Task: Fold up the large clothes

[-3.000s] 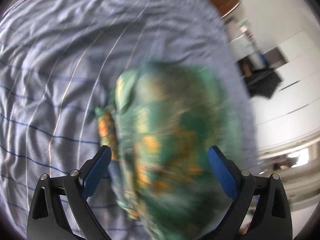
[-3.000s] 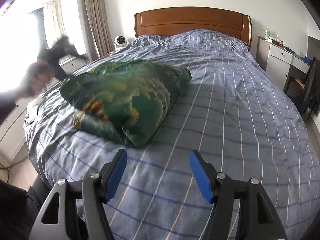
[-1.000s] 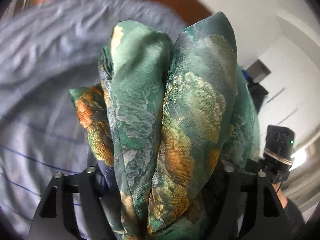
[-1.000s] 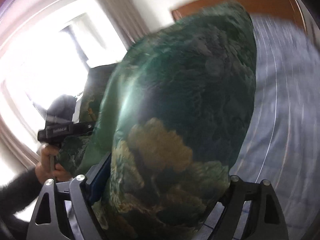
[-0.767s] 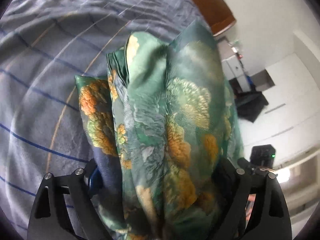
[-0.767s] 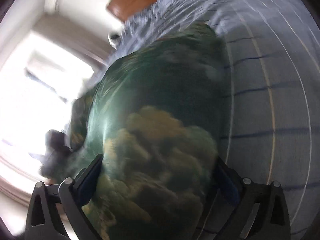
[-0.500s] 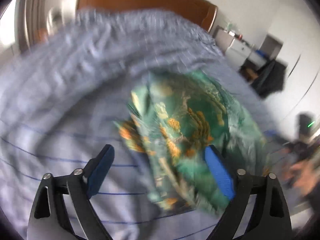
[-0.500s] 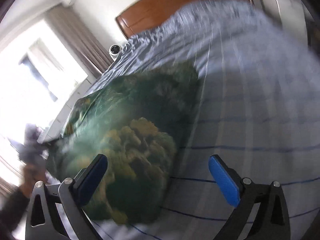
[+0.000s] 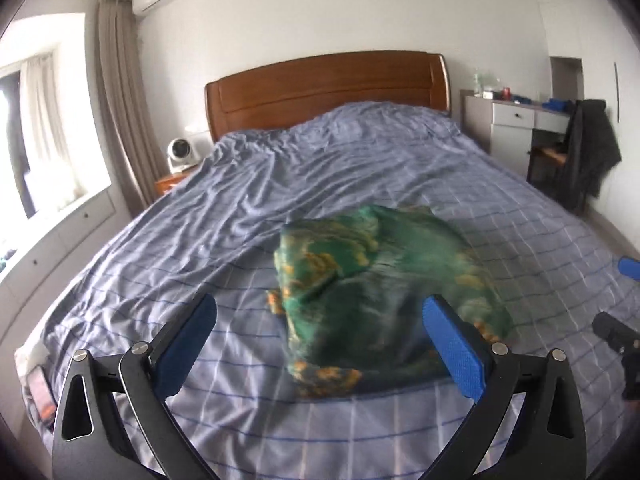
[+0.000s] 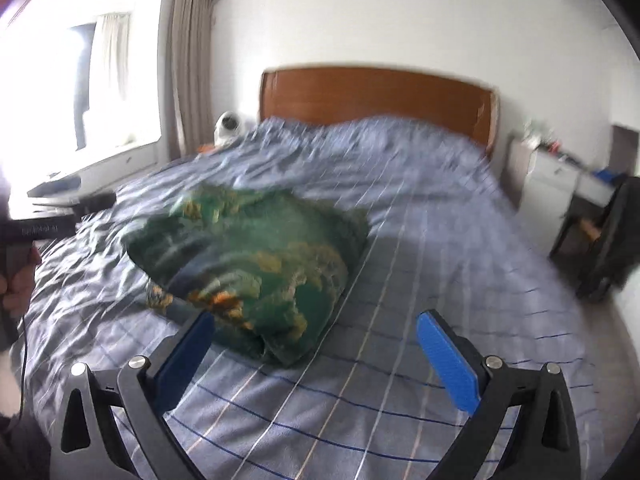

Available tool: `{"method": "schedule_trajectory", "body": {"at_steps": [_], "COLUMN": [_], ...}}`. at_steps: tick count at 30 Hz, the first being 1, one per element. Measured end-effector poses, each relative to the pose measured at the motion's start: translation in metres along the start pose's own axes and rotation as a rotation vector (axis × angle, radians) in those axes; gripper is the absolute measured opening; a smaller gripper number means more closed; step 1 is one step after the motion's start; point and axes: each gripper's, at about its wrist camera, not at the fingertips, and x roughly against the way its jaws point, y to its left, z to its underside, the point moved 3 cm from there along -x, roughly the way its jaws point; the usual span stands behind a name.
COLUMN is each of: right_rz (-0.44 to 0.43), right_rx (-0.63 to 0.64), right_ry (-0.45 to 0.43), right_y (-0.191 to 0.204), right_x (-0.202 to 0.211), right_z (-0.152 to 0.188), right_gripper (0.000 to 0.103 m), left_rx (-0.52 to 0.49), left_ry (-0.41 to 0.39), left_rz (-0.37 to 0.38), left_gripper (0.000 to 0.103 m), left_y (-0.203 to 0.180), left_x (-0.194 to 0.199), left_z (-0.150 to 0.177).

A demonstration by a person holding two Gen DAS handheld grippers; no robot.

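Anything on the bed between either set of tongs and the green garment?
Nothing visible. In both wrist views only bare striped bedsheet lies between the open left tongs, the open right tongs and the folded green floral garment. Neither touches the garment.

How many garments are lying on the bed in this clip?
1: a folded green floral garment lies on the blue striped bedspread, toward the foot of the bed. Both grippers are open and off it. Nothing else shows; its folds could hide more.
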Motion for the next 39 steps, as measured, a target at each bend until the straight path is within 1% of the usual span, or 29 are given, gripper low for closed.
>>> {"method": "schedule_trajectory", "body": {"at_steps": [2,6,11,16,19,20,21,22,24,25,27,31,33,36,37,39], "right_rz": [0.039,0.049,0.078,0.096,0.133,0.146,0.152,0.153,0.157,0.159,0.151,0.145,0.146,0.146,0.145,0.153], "right_rx": [-0.011,0.0,-0.018,-0.025,-0.043,-0.052,-0.062,-0.069,-0.079,-0.082,-0.095,-0.113,-0.108,-0.107,-0.107,-0.107], "right_ry": [-0.013,0.06,0.087,0.105,0.111,0.116,0.127,0.137,0.158,0.163,0.165,0.177,0.182,0.184,0.186,0.189], "right_y": [0.004,0.012,0.019,0.025,0.024,0.023,0.023,0.023,0.024,0.026,0.029,0.036,0.04,0.042,0.043,0.046], "right_x": [0.008,0.01,0.024,0.034,0.038,0.039,0.04,0.041,0.042,0.044,0.049,0.055,0.057,0.057,0.057,0.056], "right_z": [0.002,0.012,0.014,0.014,0.015,0.016,0.016,0.016,0.015,0.015,0.013,0.01,0.009,0.008,0.009,0.01], "right_gripper": [0.103,0.103,0.103,0.103,0.103,0.103,0.103,0.103,0.103,0.103,0.103,0.103,0.103,0.103,0.103,0.103], "left_rx": [-0.012,-0.027,-0.047,-0.011,-0.019,-0.015,-0.005,0.018,0.062,0.081,0.088,0.09,0.098,0.129,0.145,0.147], "left_ry": [-0.004,0.02,0.059,0.082,0.086,0.082,0.076,0.067,0.063,0.062,0.068,0.105,0.134,0.187,0.198,0.21], "left_rz": [-0.009,0.022,0.045,0.045,0.024,0.029,0.045,0.078,0.105,0.089,0.057,0.05,0.068,0.08,0.08,0.066], "left_gripper": [0.103,0.103,0.103,0.103,0.103,0.103,0.103,0.103,0.103,0.103,0.103,0.103,0.103,0.103,0.103,0.103], "left_y": [-0.013,-0.033,-0.05,-0.049,-0.047,-0.047,-0.046,-0.044,-0.039,-0.036,-0.032,-0.027,-0.025,-0.02,-0.019,-0.019], "left_x": [0.004,0.024,0.035,0.045,0.05,0.054,0.058,0.064,0.073,0.077,0.082,0.085,0.085,0.079,0.075,0.07], "left_z": [0.001,0.008,0.017,0.024,0.027,0.027,0.027,0.026,0.026,0.027,0.028,0.03,0.033,0.039,0.042,0.046]}}
